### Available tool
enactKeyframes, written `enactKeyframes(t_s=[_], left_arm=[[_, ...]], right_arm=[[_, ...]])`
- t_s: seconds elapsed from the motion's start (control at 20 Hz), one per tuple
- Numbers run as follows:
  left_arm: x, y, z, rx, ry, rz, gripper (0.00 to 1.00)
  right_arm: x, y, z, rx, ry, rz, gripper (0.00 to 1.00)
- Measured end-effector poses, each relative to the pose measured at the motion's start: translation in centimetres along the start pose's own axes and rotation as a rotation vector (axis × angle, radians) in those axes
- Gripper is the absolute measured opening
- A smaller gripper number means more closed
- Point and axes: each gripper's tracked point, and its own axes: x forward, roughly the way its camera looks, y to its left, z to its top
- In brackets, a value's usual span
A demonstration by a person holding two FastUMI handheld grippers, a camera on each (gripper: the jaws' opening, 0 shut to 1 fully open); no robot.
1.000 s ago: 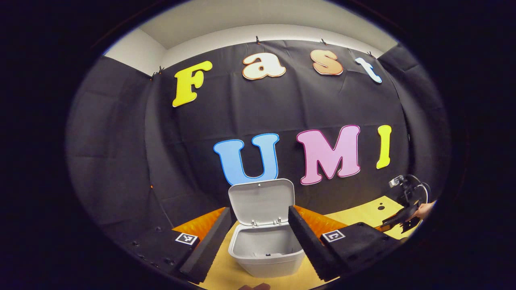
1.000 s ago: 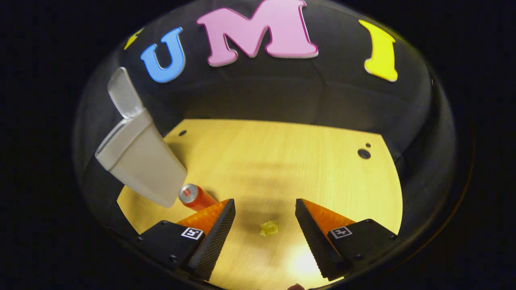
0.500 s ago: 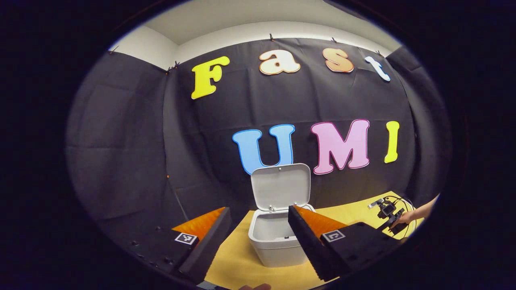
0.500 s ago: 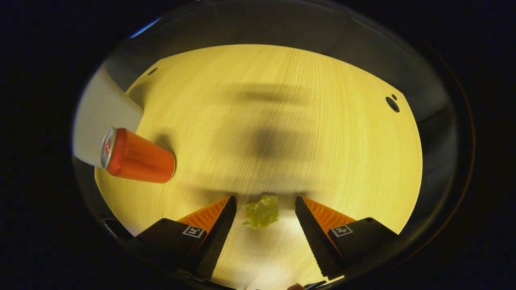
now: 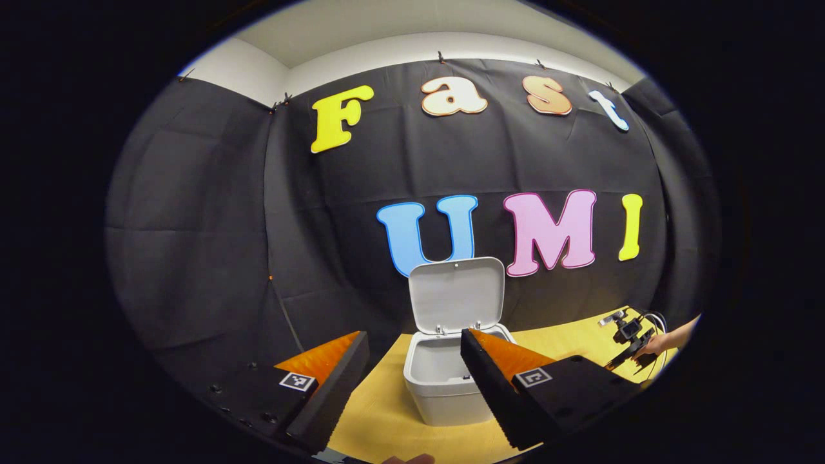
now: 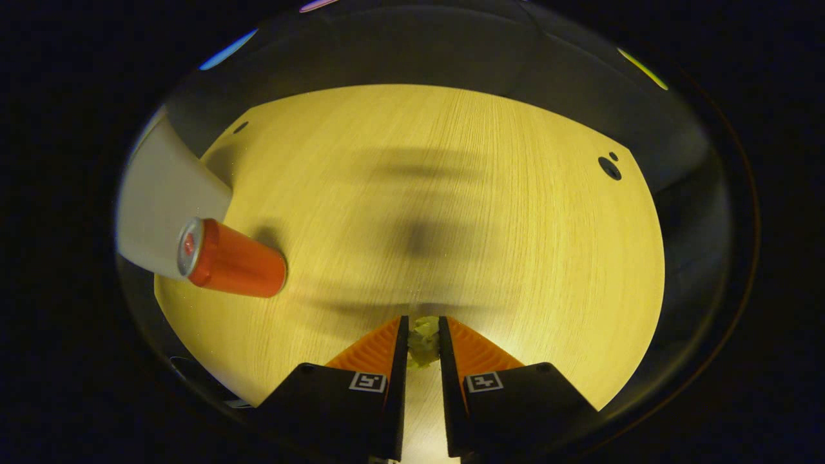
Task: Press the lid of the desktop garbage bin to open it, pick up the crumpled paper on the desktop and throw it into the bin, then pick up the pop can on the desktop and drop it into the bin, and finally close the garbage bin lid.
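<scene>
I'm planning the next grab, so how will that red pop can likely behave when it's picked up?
The pop can stands upright on the table beside the bin, so a sideways nudge could tip it, and then it would likely roll. Its smooth round wall may slip in a loose grip.

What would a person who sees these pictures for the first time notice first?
In the right gripper view, the right claw is shut on the crumpled paper on the wooden desktop, and the orange pop can stands to the left beside the bin. In the left gripper view, the grey garbage bin stands ahead with its lid raised, and the left claw is open.
</scene>
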Motion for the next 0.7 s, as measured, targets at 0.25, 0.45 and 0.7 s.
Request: enactKeyframes(t_s=[0.25, 0.45, 0.7], left_arm=[[0.2, -1.1, 0.1, -0.016, -0.007, -0.037, 0.96], [-0.1, -1.6, 0.0, -0.018, -0.012, -0.048, 0.96], [-1.4, -0.8, 0.0, -0.022, -0.016, -0.026, 0.96]], right_arm=[[-7.8, 3.3, 7.8, -0.020, -0.278, 0.130, 0.30], [-16.6, 9.1, 15.1, -0.149, -0.587, 0.268, 0.30], [-24.8, 14.7, 18.2, -0.263, -0.835, 0.487, 0.29]])
